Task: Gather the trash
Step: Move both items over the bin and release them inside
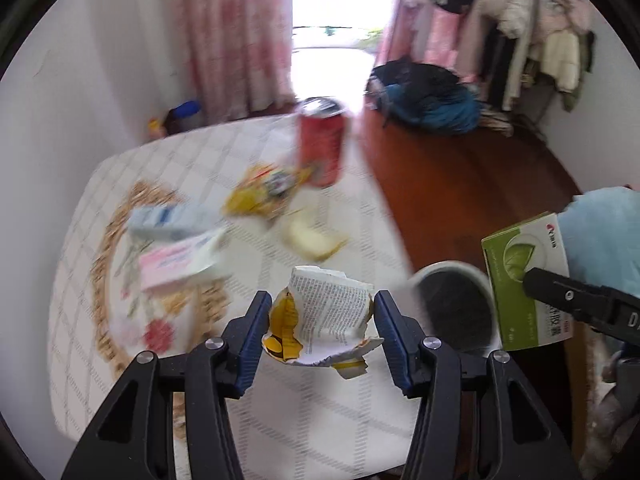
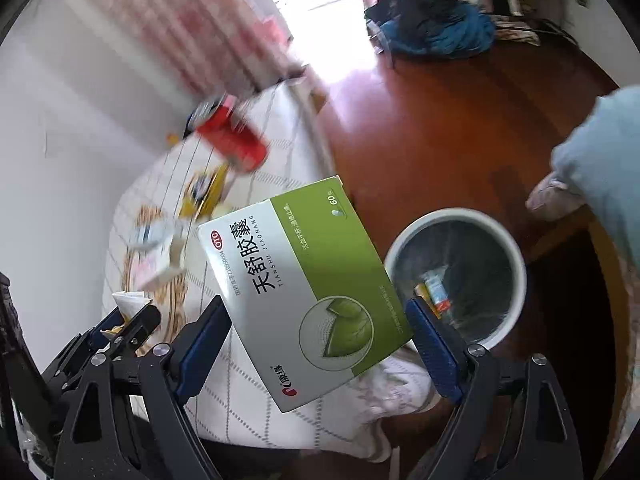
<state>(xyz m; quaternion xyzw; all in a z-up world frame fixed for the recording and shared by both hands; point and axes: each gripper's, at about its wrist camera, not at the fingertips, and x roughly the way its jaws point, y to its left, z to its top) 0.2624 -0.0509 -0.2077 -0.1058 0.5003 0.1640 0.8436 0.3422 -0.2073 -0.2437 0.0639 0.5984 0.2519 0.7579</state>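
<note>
My left gripper (image 1: 320, 312) is shut on a crumpled yellow-and-white printed wrapper (image 1: 324, 316), held above the table. My right gripper (image 2: 318, 308) is shut on a green-and-white medicine box (image 2: 304, 288), also seen in the left wrist view as the medicine box (image 1: 520, 280), lifted beside a white-rimmed bin (image 2: 456, 272) on the floor. The bin (image 1: 456, 304) holds some packaging. On the table lie a red can (image 1: 322, 140), a yellow packet (image 1: 264, 192), a blue-and-white box (image 1: 168, 220), a pink box (image 1: 176, 260) and a pale scrap (image 1: 312, 238).
The table has a white checked cloth (image 1: 320, 420) with a round woven mat (image 1: 116, 240). Red-brown floor (image 2: 460, 120) lies to the right, with a heap of dark and blue clothes (image 2: 436, 28). A person's light blue sleeve (image 2: 600, 152) is at the right.
</note>
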